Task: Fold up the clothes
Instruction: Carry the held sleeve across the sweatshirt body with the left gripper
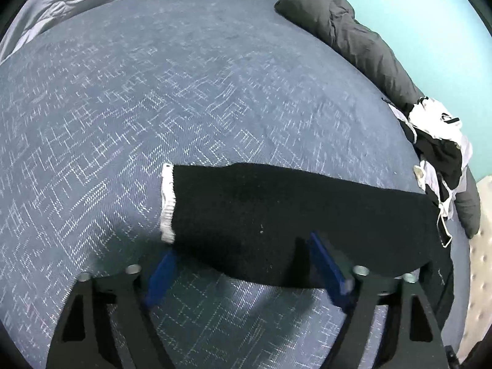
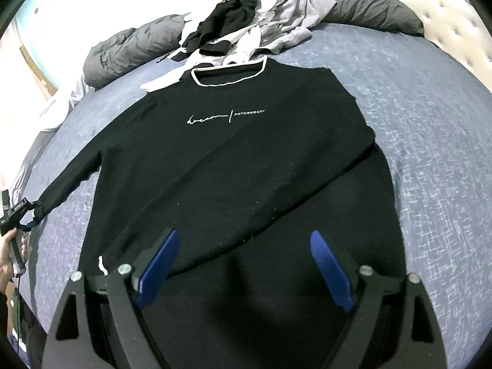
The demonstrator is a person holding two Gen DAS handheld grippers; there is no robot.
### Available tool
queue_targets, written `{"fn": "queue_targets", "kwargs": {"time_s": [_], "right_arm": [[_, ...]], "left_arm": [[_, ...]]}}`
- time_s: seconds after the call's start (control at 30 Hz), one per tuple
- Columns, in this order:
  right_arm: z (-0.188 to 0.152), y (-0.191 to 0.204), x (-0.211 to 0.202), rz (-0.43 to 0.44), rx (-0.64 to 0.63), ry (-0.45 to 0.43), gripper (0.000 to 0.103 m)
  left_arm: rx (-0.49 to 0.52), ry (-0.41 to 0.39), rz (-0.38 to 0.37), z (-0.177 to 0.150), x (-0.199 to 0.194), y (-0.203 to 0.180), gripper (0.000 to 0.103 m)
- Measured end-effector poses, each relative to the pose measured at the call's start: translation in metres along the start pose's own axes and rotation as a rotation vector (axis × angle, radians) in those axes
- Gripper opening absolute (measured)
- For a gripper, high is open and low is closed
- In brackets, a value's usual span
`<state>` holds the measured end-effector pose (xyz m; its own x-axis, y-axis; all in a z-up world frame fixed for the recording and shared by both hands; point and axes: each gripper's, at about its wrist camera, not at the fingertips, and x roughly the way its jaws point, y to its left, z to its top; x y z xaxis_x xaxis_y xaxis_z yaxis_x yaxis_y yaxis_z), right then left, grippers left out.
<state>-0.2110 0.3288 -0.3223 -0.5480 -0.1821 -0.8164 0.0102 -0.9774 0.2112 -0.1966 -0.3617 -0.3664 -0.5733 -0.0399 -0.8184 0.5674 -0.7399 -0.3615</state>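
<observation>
A black sweater (image 2: 233,153) with a white-trimmed collar lies face up on the blue bedspread (image 2: 430,123). One sleeve is folded diagonally across its body, its white cuff (image 2: 103,264) near my right gripper. My right gripper (image 2: 244,235) hovers open over the sweater's lower part, holding nothing. The other sleeve (image 1: 276,215) stretches out sideways, ending in a white cuff (image 1: 167,203). My left gripper (image 1: 241,244) straddles this sleeve near the cuff, jaws wide apart and not pressing it. In the right wrist view that gripper (image 2: 29,215) shows at the far left, held by a hand (image 2: 6,264).
A pile of black, white and grey clothes (image 2: 246,24) sits beyond the collar, also seen as clothes (image 1: 436,153) at the right. A rolled grey duvet (image 1: 353,30) lines the bed's far edge. A tufted headboard (image 2: 455,9) stands at the right, and a teal wall behind.
</observation>
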Motion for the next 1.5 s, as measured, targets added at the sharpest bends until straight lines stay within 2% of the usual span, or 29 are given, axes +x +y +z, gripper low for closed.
{"fn": "queue_targets", "kwargs": {"time_s": [0.03,0.17,0.23,0.4,0.63,0.93,1.27,1.5], "right_arm": [[-0.001,0.0,0.0,0.0,0.003,-0.001,0.088],[-0.002,0.0,0.002,-0.001,-0.001,0.007,0.088],[-0.003,-0.001,0.003,-0.001,0.002,0.009,0.088],[-0.004,-0.002,0.003,0.001,0.01,0.012,0.088],[-0.004,-0.002,0.001,0.009,0.012,0.003,0.088],[-0.003,-0.003,-0.005,0.02,0.026,-0.01,0.088],[0.002,-0.014,-0.02,0.036,0.054,-0.037,0.088],[0.002,-0.028,-0.031,0.038,0.07,-0.05,0.088]], "left_arm": [[-0.004,-0.007,0.001,0.001,0.0,0.001,0.062],[-0.013,-0.018,-0.002,0.003,0.0,0.004,0.048],[0.0,-0.026,-0.009,0.003,-0.002,0.002,0.033],[0.041,-0.05,-0.046,0.004,-0.011,-0.012,0.017],[0.109,-0.086,-0.137,0.011,-0.03,-0.05,0.013],[0.288,-0.112,-0.286,0.004,-0.063,-0.153,0.013],[0.497,-0.073,-0.445,-0.045,-0.092,-0.283,0.013],[0.637,-0.011,-0.574,-0.091,-0.118,-0.365,0.013]]}}
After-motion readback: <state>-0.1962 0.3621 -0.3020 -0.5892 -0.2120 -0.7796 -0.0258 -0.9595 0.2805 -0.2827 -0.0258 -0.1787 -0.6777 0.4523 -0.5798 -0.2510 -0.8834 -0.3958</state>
